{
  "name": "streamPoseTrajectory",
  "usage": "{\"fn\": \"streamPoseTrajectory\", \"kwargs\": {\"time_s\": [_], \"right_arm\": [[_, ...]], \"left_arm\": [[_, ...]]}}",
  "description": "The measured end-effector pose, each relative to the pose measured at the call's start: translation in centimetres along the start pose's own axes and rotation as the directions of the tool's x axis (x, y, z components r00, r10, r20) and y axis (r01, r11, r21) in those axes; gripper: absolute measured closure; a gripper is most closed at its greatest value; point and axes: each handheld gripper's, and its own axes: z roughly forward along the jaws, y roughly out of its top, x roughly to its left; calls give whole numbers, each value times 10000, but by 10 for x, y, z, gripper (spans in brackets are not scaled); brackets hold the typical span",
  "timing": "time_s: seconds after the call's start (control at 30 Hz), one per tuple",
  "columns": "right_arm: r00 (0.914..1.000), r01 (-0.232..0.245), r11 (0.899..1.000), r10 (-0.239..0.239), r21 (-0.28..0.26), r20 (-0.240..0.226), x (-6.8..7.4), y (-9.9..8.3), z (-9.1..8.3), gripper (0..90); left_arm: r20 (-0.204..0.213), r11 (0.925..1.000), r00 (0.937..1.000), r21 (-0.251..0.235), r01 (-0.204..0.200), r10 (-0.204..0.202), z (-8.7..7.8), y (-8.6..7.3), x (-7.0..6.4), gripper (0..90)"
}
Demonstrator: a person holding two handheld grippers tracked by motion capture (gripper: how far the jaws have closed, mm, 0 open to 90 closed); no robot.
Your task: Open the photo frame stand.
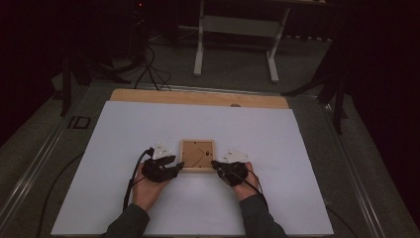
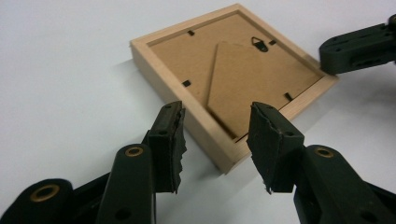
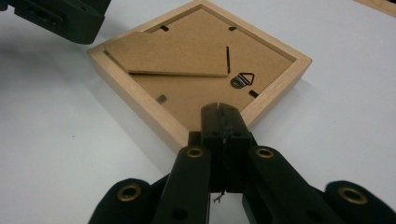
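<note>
A small pale wooden picture frame (image 1: 197,154) lies face down on the white sheet, its brown backing, folded stand and hanger ring facing up (image 2: 233,70) (image 3: 196,56). My left gripper (image 1: 178,166) (image 2: 217,135) is open, its jaws on either side of the frame's near left corner without touching it. My right gripper (image 1: 215,163) (image 3: 222,112) is shut with nothing between its jaws, its tip at the frame's near right corner. The right gripper's black jaw (image 2: 359,46) also shows against the frame's far corner in the left gripper view. The left gripper (image 3: 60,16) shows at the top left of the right gripper view.
The white sheet (image 1: 148,124) covers a wooden tabletop whose back edge (image 1: 198,97) shows. Behind the table stand a white desk frame (image 1: 237,29), floor cables (image 1: 148,69) and dark stands at both sides.
</note>
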Motion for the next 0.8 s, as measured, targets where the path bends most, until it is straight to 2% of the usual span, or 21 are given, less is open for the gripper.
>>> {"fn": "streamPoseTrajectory", "kwargs": {"time_s": [0.27, 0.4, 0.8], "right_arm": [[9999, -98, 10000, 98, -12, 26, 0, 0, 0, 897], [9999, -119, 9999, 119, -34, -11, -1, 0, 0, 897], [9999, -143, 9999, 143, -41, -28, -1, 0, 0, 897]], "left_arm": [[138, 9994, 9993, 61, -339, 338, 10, 10, -9, 530], [117, 9979, 9983, 302, -580, 577, 19, 14, -14, 515], [-2, 9965, 9973, 379, -738, 739, 28, 18, -18, 488]]}}
